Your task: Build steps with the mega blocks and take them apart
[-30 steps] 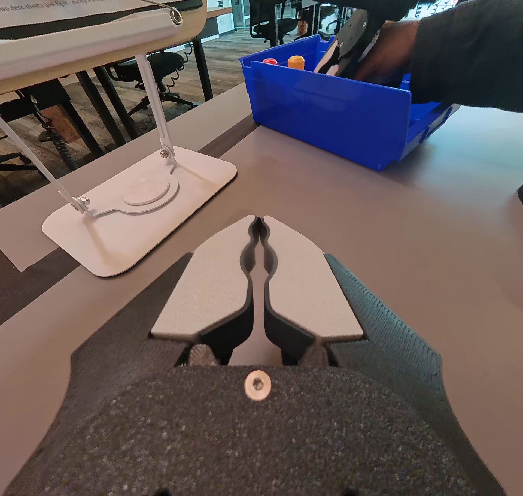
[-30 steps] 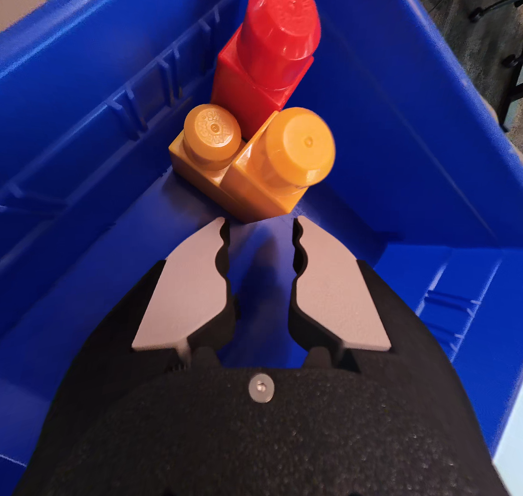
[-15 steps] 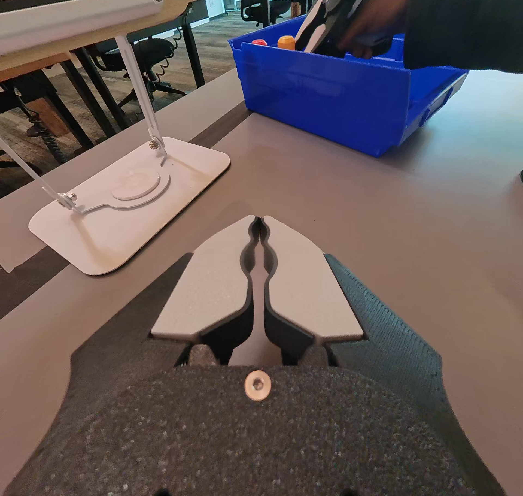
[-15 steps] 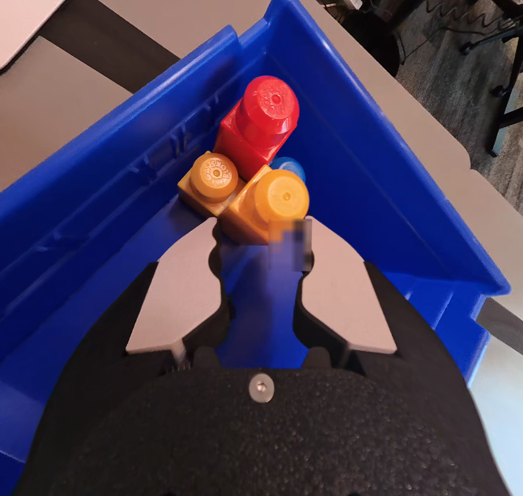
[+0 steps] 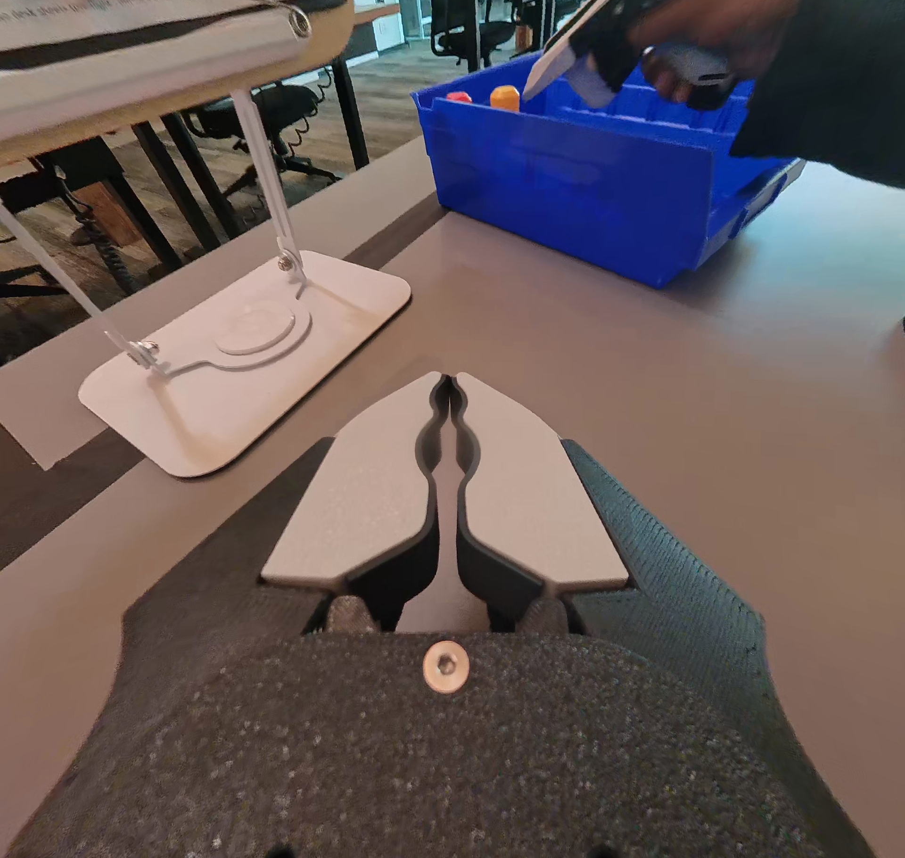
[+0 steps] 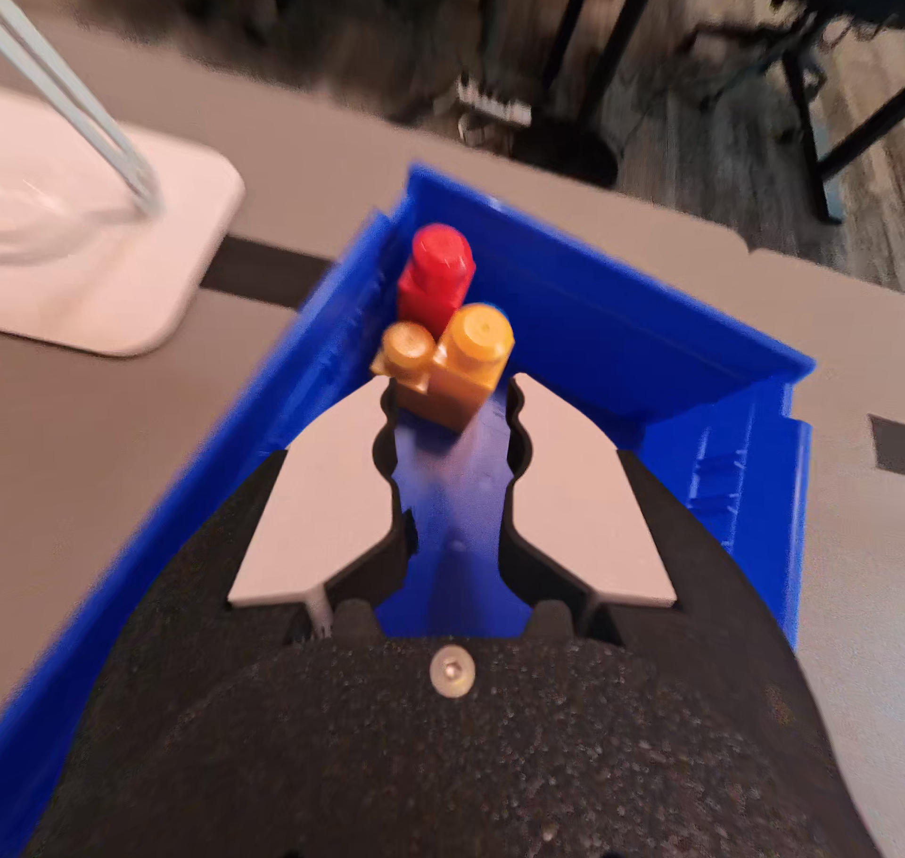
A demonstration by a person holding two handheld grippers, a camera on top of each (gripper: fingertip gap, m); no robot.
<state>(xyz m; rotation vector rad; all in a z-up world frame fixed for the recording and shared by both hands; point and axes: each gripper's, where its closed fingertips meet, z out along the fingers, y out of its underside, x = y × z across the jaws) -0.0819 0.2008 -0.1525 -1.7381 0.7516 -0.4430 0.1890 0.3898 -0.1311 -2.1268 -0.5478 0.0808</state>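
1. Right wrist view is motion-blurred; the right gripper [image 6: 448, 389] hangs over the blue bin [image 6: 612, 305], jaws apart and empty.
2. Red block [image 6: 436, 271] and orange blocks [image 6: 460, 359] sit in the bin's far corner, their bases partly hidden.
3. Left gripper [image 5: 449, 384] rests over the smooth grey bench [image 5: 636, 393], jaws together, beside a white stand [image 5: 245, 359].

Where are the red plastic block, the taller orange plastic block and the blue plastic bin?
Red plastic block [image 6: 437, 273]: right wrist view, on its round top stud.
Taller orange plastic block [image 6: 470, 364]: right wrist view, on its front face.
Blue plastic bin [image 5: 578, 188]: left wrist view, on its outer side wall.
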